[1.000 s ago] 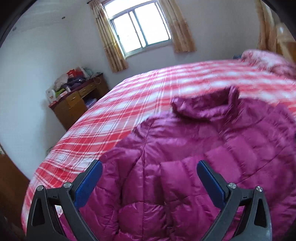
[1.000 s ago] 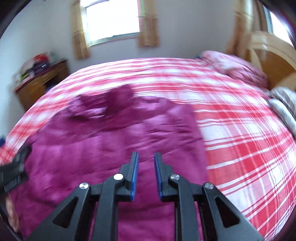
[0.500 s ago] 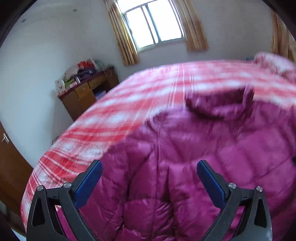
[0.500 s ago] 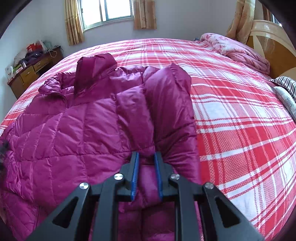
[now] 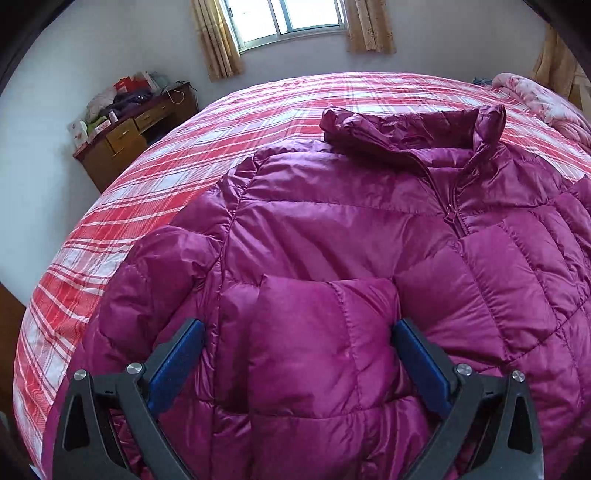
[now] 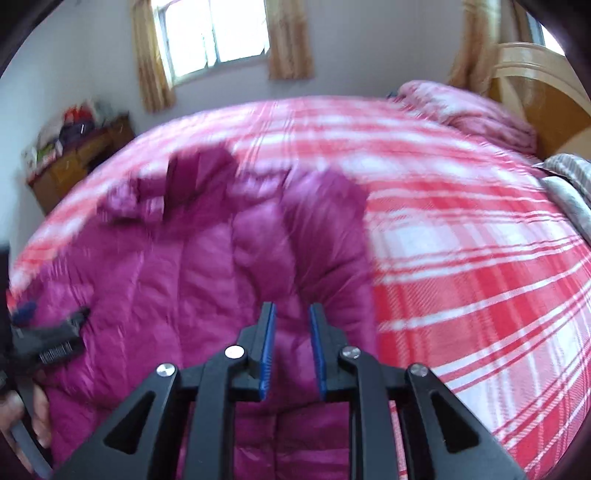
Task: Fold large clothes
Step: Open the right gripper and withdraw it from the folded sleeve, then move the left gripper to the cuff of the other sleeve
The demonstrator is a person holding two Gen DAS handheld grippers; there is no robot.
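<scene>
- Your left claw (image 5: 297, 363) stands wide apart, and the folded-over sleeve end of the jacket (image 5: 332, 236) lies between the blue pads. The pads sit just beside the sleeve's edges and do not look pressed in, so count it as not gripped.
- Your right claw (image 6: 293, 350) has its jaws nearly together with a narrow gap. The view is blurred, and no cloth shows clearly pinched between them; the fabric seen there looks to lie below the pads.
- The jacket is a magenta quilted puffer lying front-up on the bed (image 5: 155, 177), at the near side, with its other sleeve also folded in over the body on your right.
- Expect it to be light, very soft and springy: the filling will likely puff back after you press a fold, and the shiny shell looks slippery, so a shallow pinch may slide off.
- Take hold at stitched lines, the hem or a sleeve cuff, where the padding is thin and the pads can bite; avoid grabbing the middle of a fat quilted panel.
- Its long axis runs from you away toward the window (image 5: 291, 14): hem nearest you, zip up the middle, collar (image 5: 406, 129) at the far end, partly standing.
- A fold along that axis would probably bring the hem up toward the collar, so grip both near corners evenly.
</scene>
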